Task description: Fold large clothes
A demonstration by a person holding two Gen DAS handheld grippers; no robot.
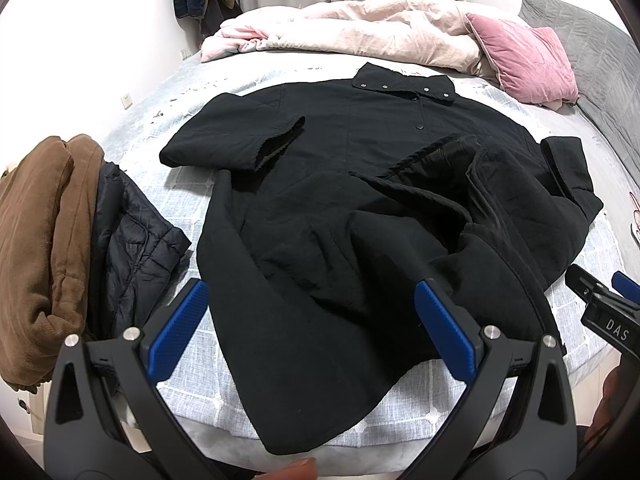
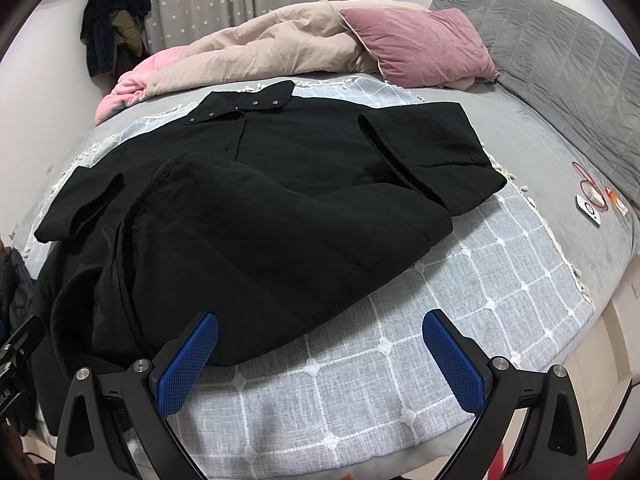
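A large black coat (image 1: 320, 184) lies spread on the grey checked bedspread (image 2: 400, 352), its snap-buttoned collar (image 1: 404, 84) toward 12 o'clock in both views. In the left wrist view 1 sleeve (image 1: 236, 136) is folded in across the chest at about 10 o'clock, and the coat's right-hand side is flipped over onto the body in a rumpled fold (image 1: 472, 200) at about 2 o'clock. The hem points toward 6 o'clock, reaching the bed's near edge.

The left gripper (image 1: 312, 320) hangs over the lower coat with its 2 blue pads spread wide, holding nothing. The right gripper (image 2: 320, 356) is likewise wide open and empty, over bare bedspread just beside the coat's folded edge, which lies at its 10 o'clock.

At 9 o'clock in the left wrist view sit a brown garment (image 1: 36, 240) and a dark puffer jacket (image 1: 132, 240), touching each other, beside the coat. A beige and pink duvet (image 2: 256, 52) and a pink pillow (image 2: 420, 44) lie at 12 o'clock beyond the collar. Small items, too small to identify, lie on the grey sheet (image 2: 552, 140) at 3 o'clock in the right wrist view.
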